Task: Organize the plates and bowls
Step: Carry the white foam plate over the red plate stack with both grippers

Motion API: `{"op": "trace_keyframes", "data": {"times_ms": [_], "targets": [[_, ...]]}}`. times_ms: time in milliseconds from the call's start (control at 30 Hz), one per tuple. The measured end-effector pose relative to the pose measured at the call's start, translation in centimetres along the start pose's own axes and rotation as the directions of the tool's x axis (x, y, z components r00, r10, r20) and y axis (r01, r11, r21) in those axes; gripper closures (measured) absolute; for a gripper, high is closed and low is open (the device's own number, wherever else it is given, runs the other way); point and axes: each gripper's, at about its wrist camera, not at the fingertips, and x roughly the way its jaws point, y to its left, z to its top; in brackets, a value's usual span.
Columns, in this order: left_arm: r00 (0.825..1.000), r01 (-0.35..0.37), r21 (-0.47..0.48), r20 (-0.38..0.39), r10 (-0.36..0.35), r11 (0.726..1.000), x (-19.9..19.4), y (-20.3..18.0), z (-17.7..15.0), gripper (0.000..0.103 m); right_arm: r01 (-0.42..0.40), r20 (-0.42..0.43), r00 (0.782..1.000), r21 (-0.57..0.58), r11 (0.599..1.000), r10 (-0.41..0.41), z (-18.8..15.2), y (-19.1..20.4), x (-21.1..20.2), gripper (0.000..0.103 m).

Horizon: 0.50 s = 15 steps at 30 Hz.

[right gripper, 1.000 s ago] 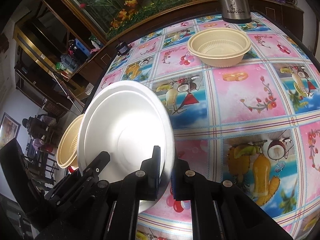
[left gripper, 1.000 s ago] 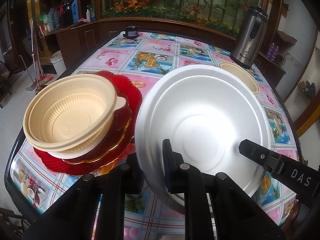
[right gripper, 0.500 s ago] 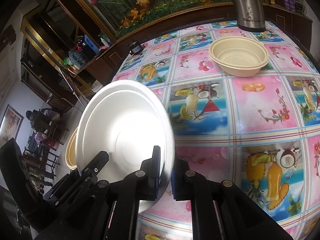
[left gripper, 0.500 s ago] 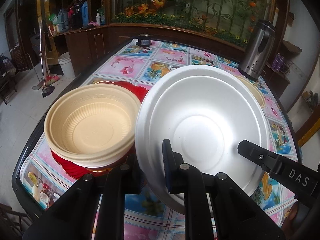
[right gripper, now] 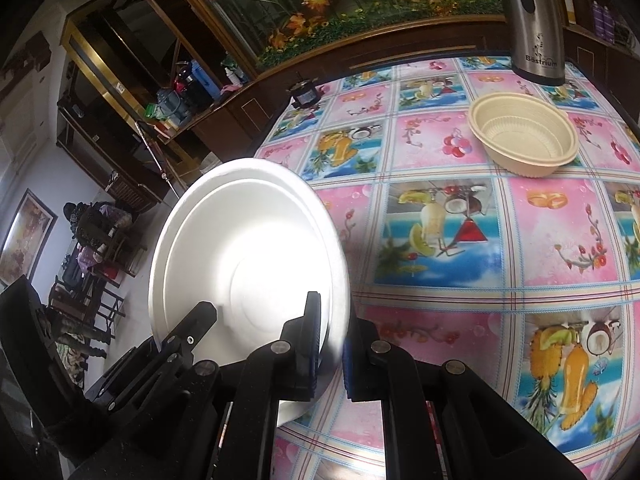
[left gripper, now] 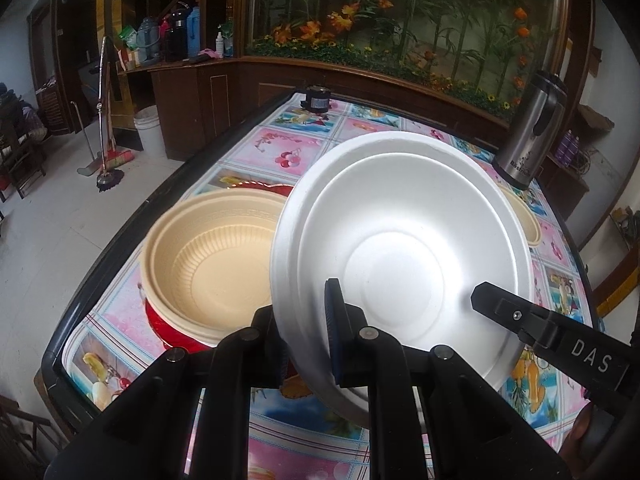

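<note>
The white bowl (left gripper: 400,256) hangs tilted above the table (right gripper: 500,248), its rim pinched on opposite sides by the left tool (left gripper: 308,344) and the right tool (right gripper: 330,344). Left of the left tool sits a tan bowl (left gripper: 208,256) stacked on red plates (left gripper: 160,320). Another tan bowl (right gripper: 524,140) stands well ahead of the right tool.

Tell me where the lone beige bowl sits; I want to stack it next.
In the right wrist view the lone beige bowl stands on the tablecloth at upper right, just before the steel kettle.
</note>
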Motion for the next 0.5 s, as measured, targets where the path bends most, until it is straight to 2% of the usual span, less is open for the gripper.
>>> {"op": "trace_keyframes", "data": {"times_ms": [300,500], "targets": [[0.999,-0.001,-0.016,0.051,0.002,1.000,-1.5,1.2,0.8,0.090,-0.025,0.024,0.999,-0.032,0.999,0.026,0.9,1.8,-0.6,0.094],[0.996,-0.031,-0.043,0.076,0.034,0.999,-2.0,2.9,1.3,0.090,-0.044,0.024,0.999,-0.061,0.997,0.045,1.4,3.6,-0.3,0.094]]}}
